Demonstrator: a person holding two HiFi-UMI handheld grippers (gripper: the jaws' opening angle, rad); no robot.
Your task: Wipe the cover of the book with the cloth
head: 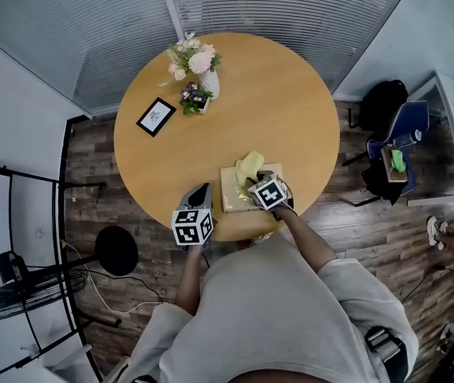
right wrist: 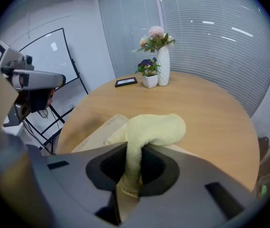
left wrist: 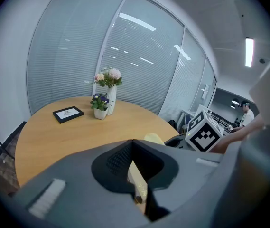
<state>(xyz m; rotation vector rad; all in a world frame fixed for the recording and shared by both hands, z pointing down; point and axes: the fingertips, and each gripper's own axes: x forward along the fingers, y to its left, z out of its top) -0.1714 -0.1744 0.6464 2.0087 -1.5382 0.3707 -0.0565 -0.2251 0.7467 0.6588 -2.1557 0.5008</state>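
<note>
A cream book (head: 233,191) lies flat near the front edge of the round wooden table (head: 282,94). My right gripper (head: 254,180) sits over the book, shut on a pale yellow-green cloth (head: 250,166). In the right gripper view the cloth (right wrist: 153,129) bulges out ahead of the jaws and rests on the book (right wrist: 99,132), and the right gripper (right wrist: 134,148) pinches its tail. My left gripper (head: 203,190) hovers just left of the book. Its tips (left wrist: 133,141) meet, and a cream strip of book (left wrist: 137,179) shows through the gap below them. The cloth (left wrist: 153,138) peeks out beyond.
At the table's far left stand a white vase of flowers (head: 203,66), a small pot of purple flowers (head: 195,98) and a black picture frame (head: 155,116). A chair with bags (head: 394,146) is to the right. A fan and stands (head: 19,294) occupy the floor at left.
</note>
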